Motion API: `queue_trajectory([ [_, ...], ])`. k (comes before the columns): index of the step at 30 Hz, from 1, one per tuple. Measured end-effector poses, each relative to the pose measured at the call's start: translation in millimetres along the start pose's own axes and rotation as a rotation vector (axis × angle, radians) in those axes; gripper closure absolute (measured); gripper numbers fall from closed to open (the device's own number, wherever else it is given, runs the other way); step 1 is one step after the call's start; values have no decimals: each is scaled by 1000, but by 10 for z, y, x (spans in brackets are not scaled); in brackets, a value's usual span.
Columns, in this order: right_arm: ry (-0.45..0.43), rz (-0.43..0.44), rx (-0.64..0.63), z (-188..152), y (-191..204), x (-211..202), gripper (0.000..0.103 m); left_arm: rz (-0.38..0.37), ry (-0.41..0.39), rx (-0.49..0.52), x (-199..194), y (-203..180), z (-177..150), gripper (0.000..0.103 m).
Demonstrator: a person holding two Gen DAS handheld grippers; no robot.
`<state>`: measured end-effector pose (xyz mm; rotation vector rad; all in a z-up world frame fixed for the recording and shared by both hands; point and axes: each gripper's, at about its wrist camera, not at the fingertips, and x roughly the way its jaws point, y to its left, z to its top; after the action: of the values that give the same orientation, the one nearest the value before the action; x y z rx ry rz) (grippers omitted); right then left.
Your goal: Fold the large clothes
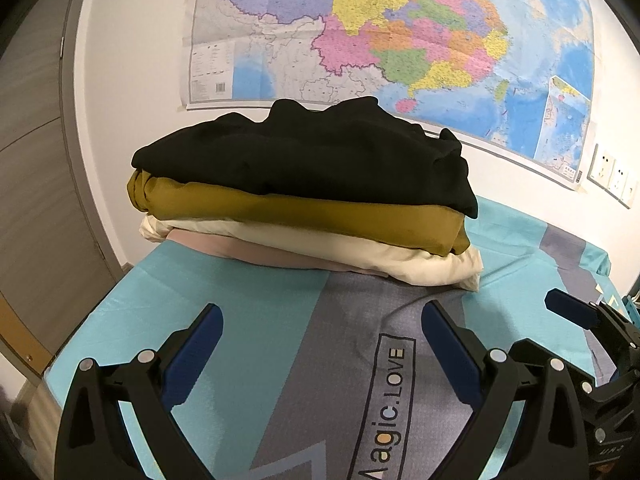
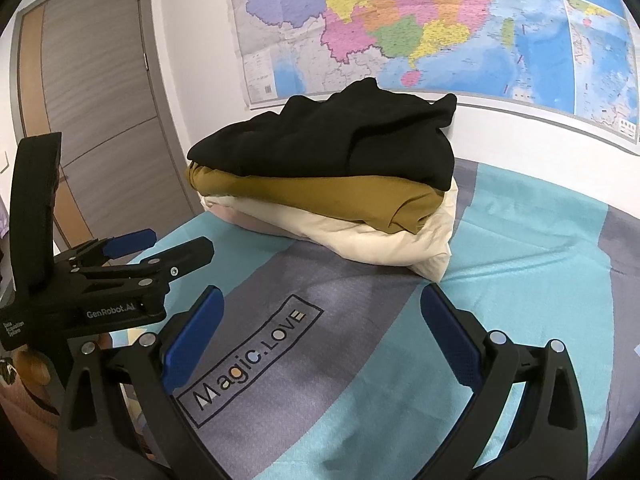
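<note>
Nearest in the left wrist view, the left claw (image 1: 322, 326) stands wide open with nothing between its blue-padded fingers, poised above the spread (image 1: 248, 312), a turquoise and grey cloth that covers the surface. The right claw (image 2: 322, 308) is likewise spread wide and empty, just beside the left one; each shows at the edge of the other's view. Between the fingers of both claws lies the printed label (image 2: 250, 354) reading "Magic.LOVE" on the grey band of the spread.

Farther back, near the wall, sits the stack of folded clothes (image 1: 308, 204). A black garment (image 1: 312, 152) lies on top, somewhat rumpled along its far edge. Under it is a mustard garment (image 1: 320, 216), then a cream garment (image 1: 400, 258), and a pale pink garment (image 1: 256, 250) at the bottom, touching the spread.

Behind the stack, a large coloured map (image 1: 400, 32) hangs on the white wall. A grey-brown door (image 2: 92, 92) stands to the left, and wall sockets (image 1: 612, 174) show at the far right.
</note>
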<state>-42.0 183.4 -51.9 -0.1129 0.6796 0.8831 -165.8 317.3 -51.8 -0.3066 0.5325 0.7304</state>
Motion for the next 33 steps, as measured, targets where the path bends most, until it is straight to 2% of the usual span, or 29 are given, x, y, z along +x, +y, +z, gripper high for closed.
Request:
queue_trajectory([
  [33,-6,5,15,-21,-3,-68,6,15,14,19,-35,-2,-74,7],
])
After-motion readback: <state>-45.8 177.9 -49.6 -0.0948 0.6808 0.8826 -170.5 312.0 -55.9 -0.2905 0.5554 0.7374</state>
